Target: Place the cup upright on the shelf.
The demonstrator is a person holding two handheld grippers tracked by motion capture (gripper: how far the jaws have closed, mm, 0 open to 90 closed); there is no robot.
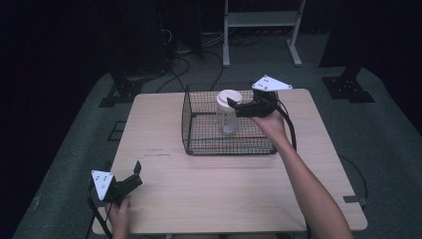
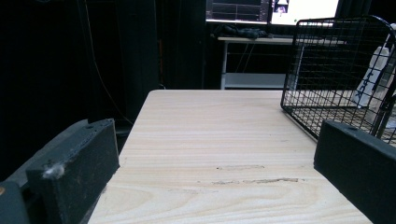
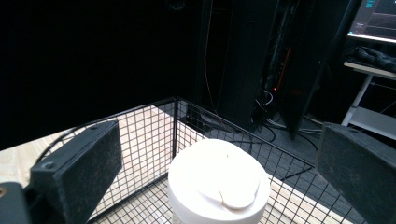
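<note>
Standing upright inside the wire basket (image 1: 199,144), the white-lidded jar (image 1: 228,112) sits between the right gripper's (image 1: 233,103) released jaws; left gripper (image 1: 135,174) likewise released, unladen.

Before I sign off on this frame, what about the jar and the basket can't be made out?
- Jar contents: too small and hazy in the high view, behind mesh in the left gripper view.
- Jar body below the white lid: cut off by the bottom edge of the right gripper view.
- Contact between right gripper and lid: unclear, too small.
- Wire basket right side: cut off in the left gripper view.
</note>
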